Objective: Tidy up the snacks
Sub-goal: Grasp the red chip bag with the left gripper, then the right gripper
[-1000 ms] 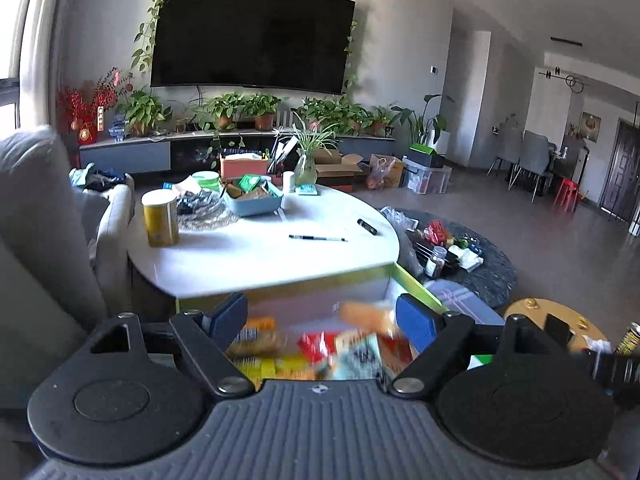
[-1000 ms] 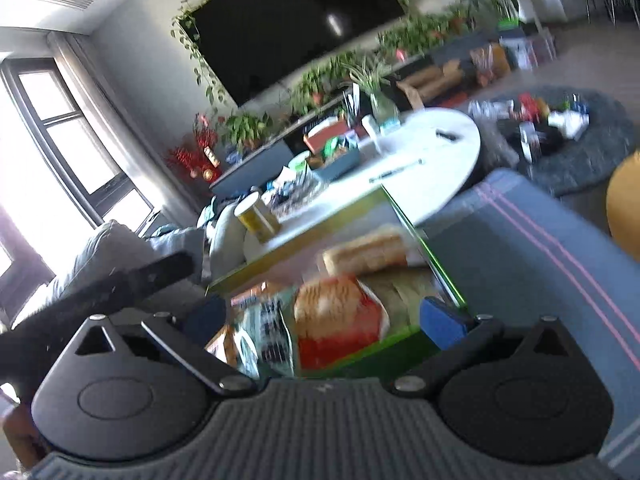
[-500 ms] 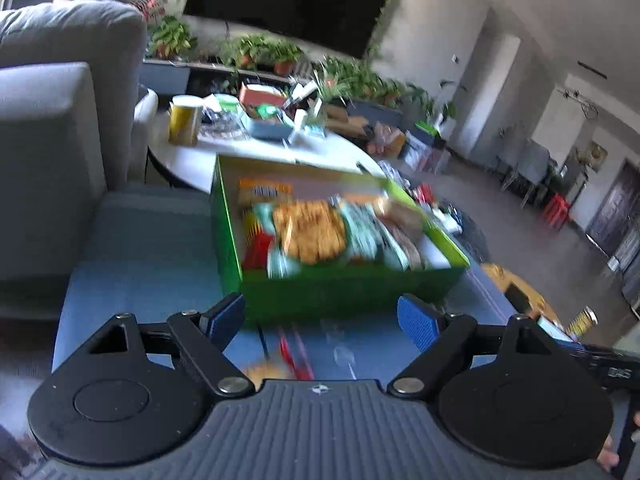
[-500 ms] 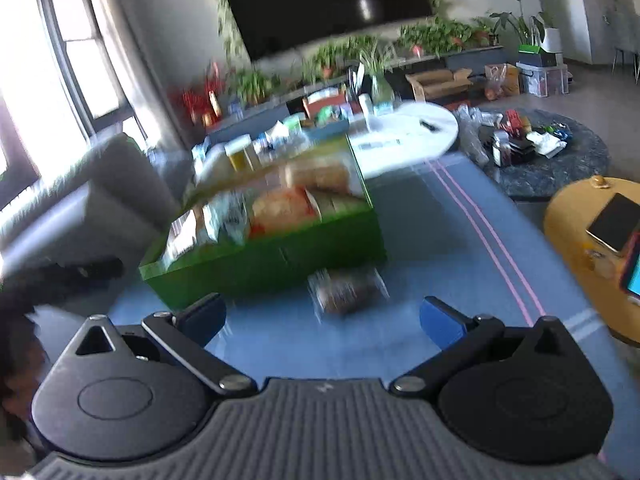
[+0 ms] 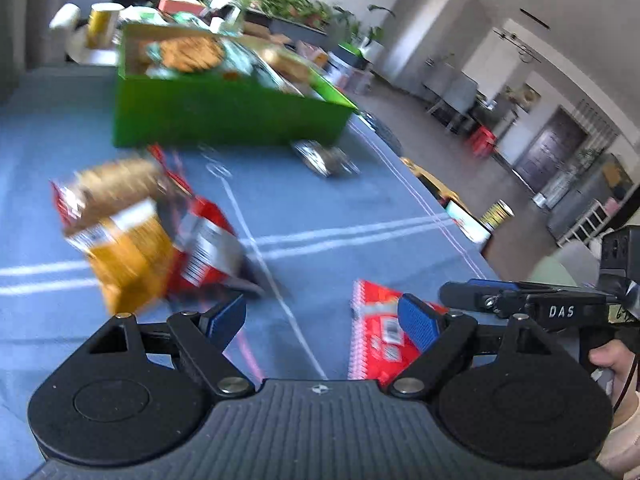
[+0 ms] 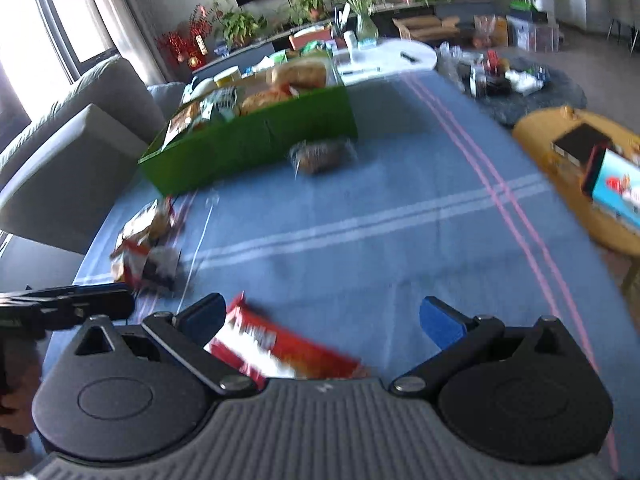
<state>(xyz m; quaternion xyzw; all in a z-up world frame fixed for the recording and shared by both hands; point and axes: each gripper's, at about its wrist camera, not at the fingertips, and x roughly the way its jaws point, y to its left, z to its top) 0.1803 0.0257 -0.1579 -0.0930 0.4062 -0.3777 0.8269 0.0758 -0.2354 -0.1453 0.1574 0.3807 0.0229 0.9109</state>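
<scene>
A green box full of snack packs stands at the far end of the blue cloth; it also shows in the right wrist view. Loose on the cloth lie a yellow-and-red pile of snack bags, a clear-wrapped brown snack by the box, and a flat red pack close to me. My left gripper is open and empty above the cloth. My right gripper is open, with the red pack lying just under its left finger.
A grey sofa is to the left. A white round table with clutter stands beyond the box. A yellow side table with a phone is to the right. The other gripper's handle shows at right.
Both grippers have pulled back from over the green box and tilted down toward the near cloth. The loose snack bags and red pack have come into view. Both stay open.
</scene>
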